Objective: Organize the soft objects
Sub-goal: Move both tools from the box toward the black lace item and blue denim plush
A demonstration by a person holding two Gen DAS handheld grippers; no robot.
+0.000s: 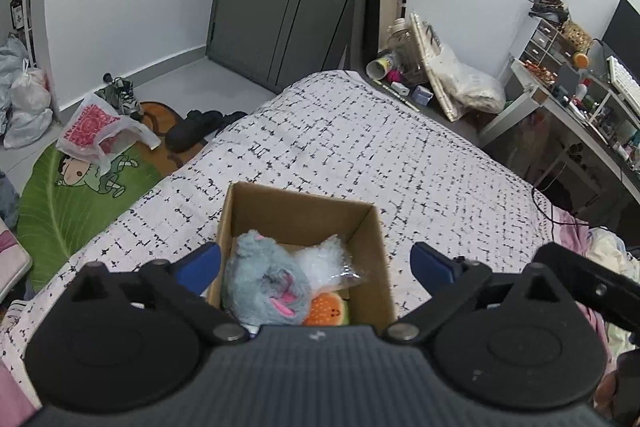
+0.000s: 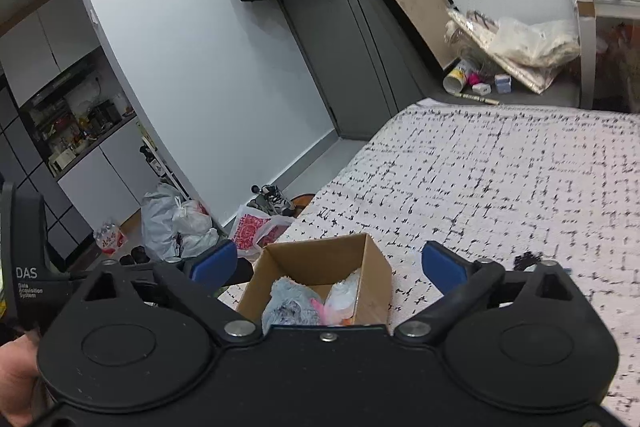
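Open cardboard box (image 1: 366, 247) on a bed (image 1: 360, 147) with a white, black-flecked cover, seen from above and just behind. Inside the box: grey plush toy (image 1: 260, 279) at the left, white fluffy item in clear wrap (image 1: 324, 259) to its right, orange watermelon-faced plush (image 1: 326, 311) at the near edge. Left claw (image 1: 316, 265) spread wide, blue fingertips (image 1: 200, 265) apart on either side of the box, nothing gripped, soft things lying between and below. Right claw (image 2: 326, 267) likewise spread wide and empty, same box (image 2: 372, 267) centred between its blue tips, just ahead and lower. Plastic bags (image 2: 176, 223) and shoes (image 2: 276, 201) on the floor beyond, far left.
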